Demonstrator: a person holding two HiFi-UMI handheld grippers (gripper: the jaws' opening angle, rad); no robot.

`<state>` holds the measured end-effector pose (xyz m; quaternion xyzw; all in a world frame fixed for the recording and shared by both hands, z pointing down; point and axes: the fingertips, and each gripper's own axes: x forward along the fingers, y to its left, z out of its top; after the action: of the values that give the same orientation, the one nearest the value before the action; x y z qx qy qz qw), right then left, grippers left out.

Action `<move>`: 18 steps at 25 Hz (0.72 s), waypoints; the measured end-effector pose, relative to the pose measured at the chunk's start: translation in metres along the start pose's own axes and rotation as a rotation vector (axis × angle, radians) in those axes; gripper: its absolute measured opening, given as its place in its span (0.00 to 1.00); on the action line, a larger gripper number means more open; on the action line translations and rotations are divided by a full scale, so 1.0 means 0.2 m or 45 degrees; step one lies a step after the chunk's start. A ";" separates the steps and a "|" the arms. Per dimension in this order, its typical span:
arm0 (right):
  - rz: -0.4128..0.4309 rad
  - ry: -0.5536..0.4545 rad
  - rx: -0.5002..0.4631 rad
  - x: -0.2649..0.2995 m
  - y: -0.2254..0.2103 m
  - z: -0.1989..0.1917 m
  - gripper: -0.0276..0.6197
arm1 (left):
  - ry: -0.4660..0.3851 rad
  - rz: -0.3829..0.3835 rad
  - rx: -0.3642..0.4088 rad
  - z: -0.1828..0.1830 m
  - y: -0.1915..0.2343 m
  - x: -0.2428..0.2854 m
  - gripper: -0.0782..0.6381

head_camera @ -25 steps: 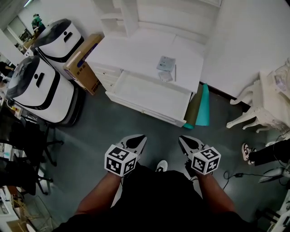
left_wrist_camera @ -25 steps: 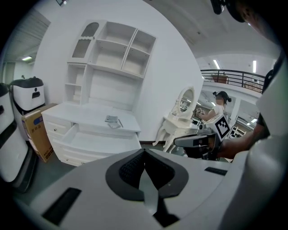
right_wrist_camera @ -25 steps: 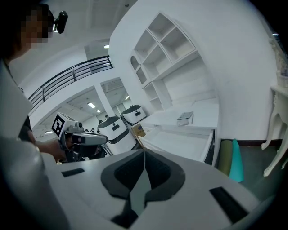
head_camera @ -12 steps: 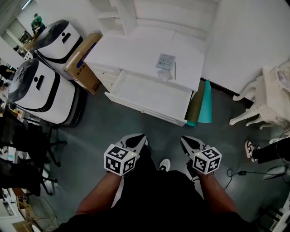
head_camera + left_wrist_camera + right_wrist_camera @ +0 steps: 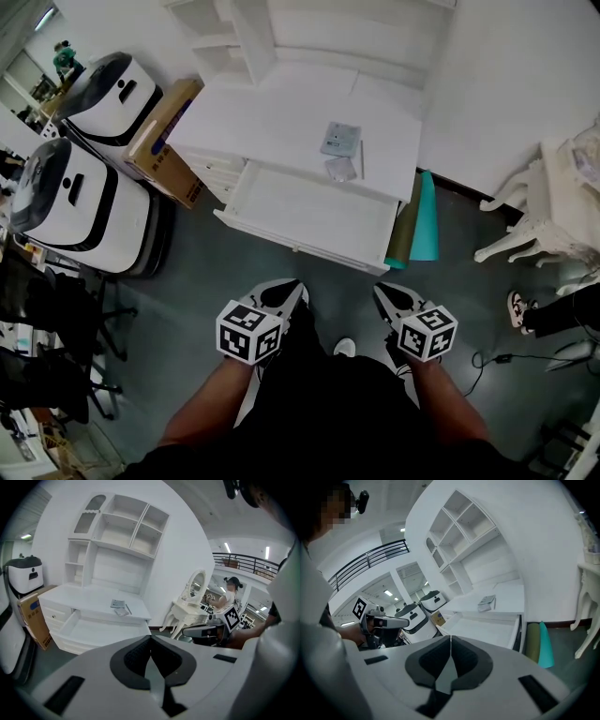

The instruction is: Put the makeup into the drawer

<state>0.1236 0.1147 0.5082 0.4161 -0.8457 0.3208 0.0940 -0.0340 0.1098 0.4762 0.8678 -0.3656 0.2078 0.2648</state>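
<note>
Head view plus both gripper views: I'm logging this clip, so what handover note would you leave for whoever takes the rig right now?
Left gripper: shut, empty. Right gripper: shut, empty. Both are held low in front of the person, short of the desk.
Drawer: pulled open, no makeup seen inside.
Makeup: grey pack, smaller piece and thin stick lie on the desktop behind the drawer.
Done: drawer open. Left: pick up each item, place it in the drawer.
</note>
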 end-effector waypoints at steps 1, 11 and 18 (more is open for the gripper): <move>-0.006 0.001 0.004 0.02 -0.01 0.01 0.09 | 0.002 -0.006 -0.001 0.02 0.02 0.01 0.12; -0.086 0.019 0.039 0.30 -0.11 0.18 0.09 | 0.040 -0.057 0.027 0.21 0.32 0.17 0.12; -0.139 0.038 0.020 0.53 -0.18 0.32 0.09 | 0.065 -0.105 0.044 0.35 0.54 0.29 0.12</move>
<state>0.0905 -0.0088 0.5203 0.4573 -0.8178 0.3279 0.1208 -0.0649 -0.0273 0.4878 0.8810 -0.3190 0.2250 0.2674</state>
